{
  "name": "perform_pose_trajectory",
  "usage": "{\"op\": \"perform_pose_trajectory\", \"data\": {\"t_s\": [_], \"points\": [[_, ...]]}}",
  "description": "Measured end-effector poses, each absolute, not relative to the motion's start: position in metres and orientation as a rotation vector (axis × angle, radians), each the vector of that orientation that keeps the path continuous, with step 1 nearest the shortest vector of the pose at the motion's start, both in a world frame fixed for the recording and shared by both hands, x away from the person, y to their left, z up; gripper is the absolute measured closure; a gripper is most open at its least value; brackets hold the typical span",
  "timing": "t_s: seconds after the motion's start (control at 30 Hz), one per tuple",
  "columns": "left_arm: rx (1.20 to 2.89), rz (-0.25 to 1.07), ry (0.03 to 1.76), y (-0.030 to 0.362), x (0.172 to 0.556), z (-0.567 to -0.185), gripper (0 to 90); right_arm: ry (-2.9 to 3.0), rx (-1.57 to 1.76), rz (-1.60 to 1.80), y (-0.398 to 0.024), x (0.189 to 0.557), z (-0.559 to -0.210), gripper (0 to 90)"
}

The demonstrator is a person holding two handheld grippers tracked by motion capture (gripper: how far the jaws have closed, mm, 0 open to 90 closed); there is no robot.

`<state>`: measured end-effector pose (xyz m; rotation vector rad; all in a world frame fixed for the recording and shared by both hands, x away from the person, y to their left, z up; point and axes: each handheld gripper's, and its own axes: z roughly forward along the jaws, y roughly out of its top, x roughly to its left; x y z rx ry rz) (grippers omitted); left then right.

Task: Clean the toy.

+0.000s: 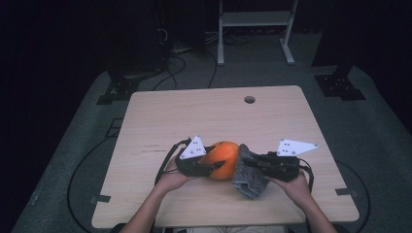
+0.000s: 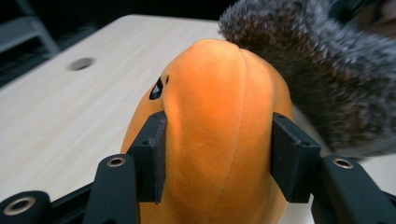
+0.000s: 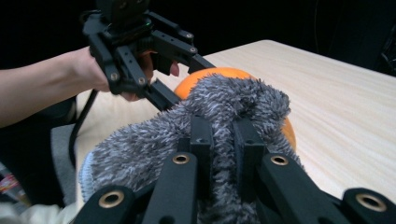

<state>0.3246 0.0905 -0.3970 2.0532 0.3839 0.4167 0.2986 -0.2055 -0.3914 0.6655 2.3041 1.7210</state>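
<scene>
far tabletop (image 1: 214,114) bare and passable, orange plush (image 1: 221,158) and grey fuzzy cloth (image 1: 247,178) crowding near edge

Your left gripper (image 1: 214,167) was matte black w/ a grey three-cornered plate (image 1: 194,147) on top, small dark holes in it. Right gripper (image 1: 247,162) same build, plate (image 1: 295,147) longer and paler. Black cable (image 1: 165,164) looped off the left unit; another trailed behind the right. Close up, jaw arms were flat black links w/ brass-coloured rivets (image 2: 116,162), ending in blocky square pads (image 2: 150,156). Pads on the right one (image 3: 202,135) narrow, ribbed, w/ small screws. Your forearms were bare, no sleeves in sight.
</scene>
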Motion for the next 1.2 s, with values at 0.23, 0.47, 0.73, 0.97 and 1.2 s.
{"op": "perform_pose_trajectory", "data": {"t_s": [0.23,0.47,0.73,0.97,1.2], "points": [[2.156,0.354,0.335,0.071,0.319,-0.412,36.8,2.301,0.738,1.643,-0.182,0.323,-0.401,80.4],[2.049,0.27,0.396,0.091,0.331,-0.404,26.8,2.392,0.736,1.547,-0.191,0.318,-0.417,80.2],[2.162,0.242,0.449,0.078,0.333,-0.426,30.8,2.452,0.713,1.469,-0.203,0.301,-0.425,80.1],[2.205,0.264,0.368,0.072,0.321,-0.426,37.9,2.486,0.533,1.439,-0.17,0.294,-0.406,80.7],[2.194,0.239,0.372,0.077,0.321,-0.427,39.7,2.462,0.64,1.433,-0.182,0.311,-0.412,80.7]]}}
